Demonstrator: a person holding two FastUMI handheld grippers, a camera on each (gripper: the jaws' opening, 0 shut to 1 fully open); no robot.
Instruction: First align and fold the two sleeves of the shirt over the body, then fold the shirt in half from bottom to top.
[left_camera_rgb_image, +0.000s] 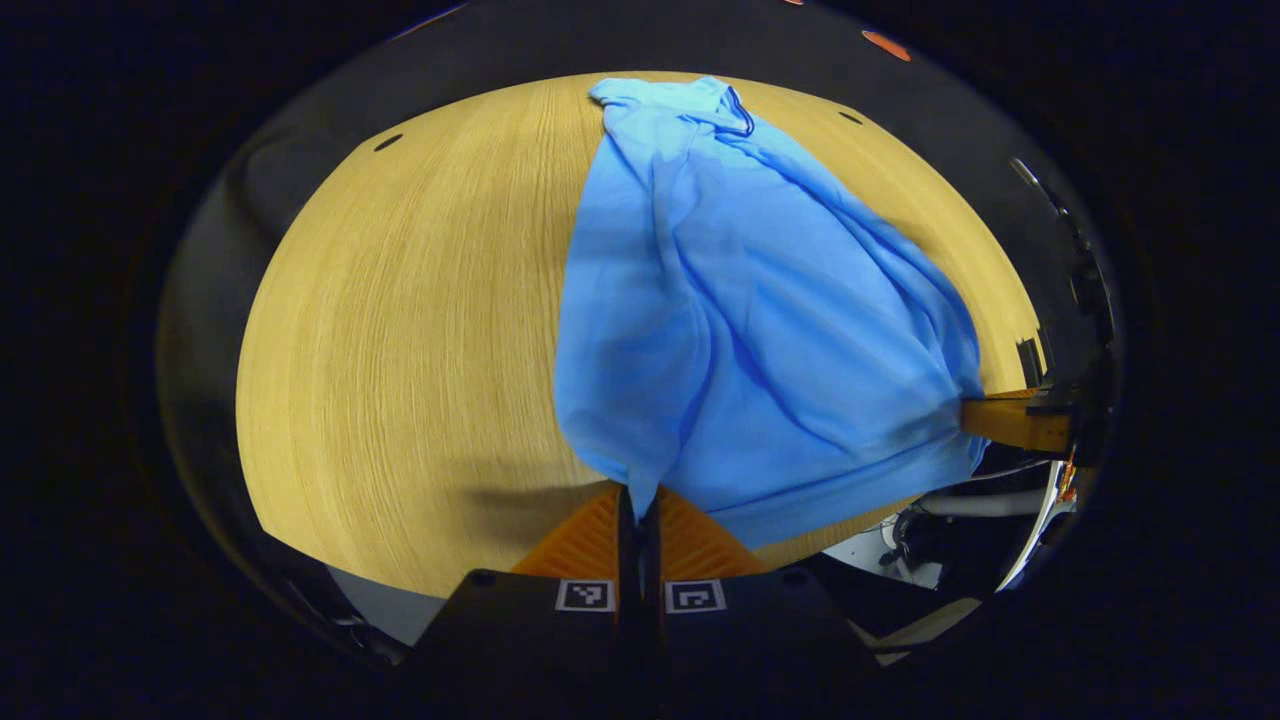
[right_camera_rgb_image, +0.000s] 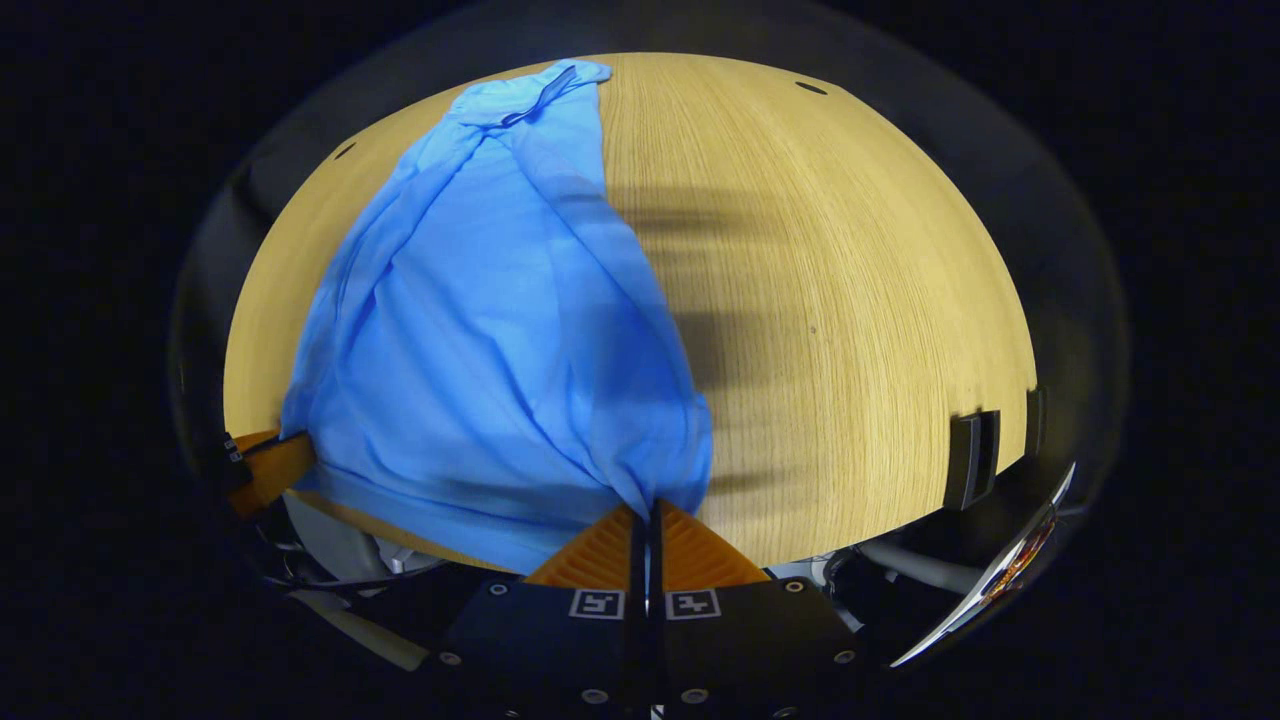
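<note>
Now blue shirt (left_camera_rgb_image: 760, 330) bunched, creased, lifted off table (left_camera_rgb_image: 400, 350); both hand-held grippers, left (left_camera_rgb_image: 638, 495) and right (right_camera_rgb_image: 648, 510), clamped on hem corners.

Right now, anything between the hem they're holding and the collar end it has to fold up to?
Nothing visible. Both hand-held grippers, left and right, pinch the blue shirt at its near edge. Only shirt fabric and bare wooden table lie toward the collar.
</note>
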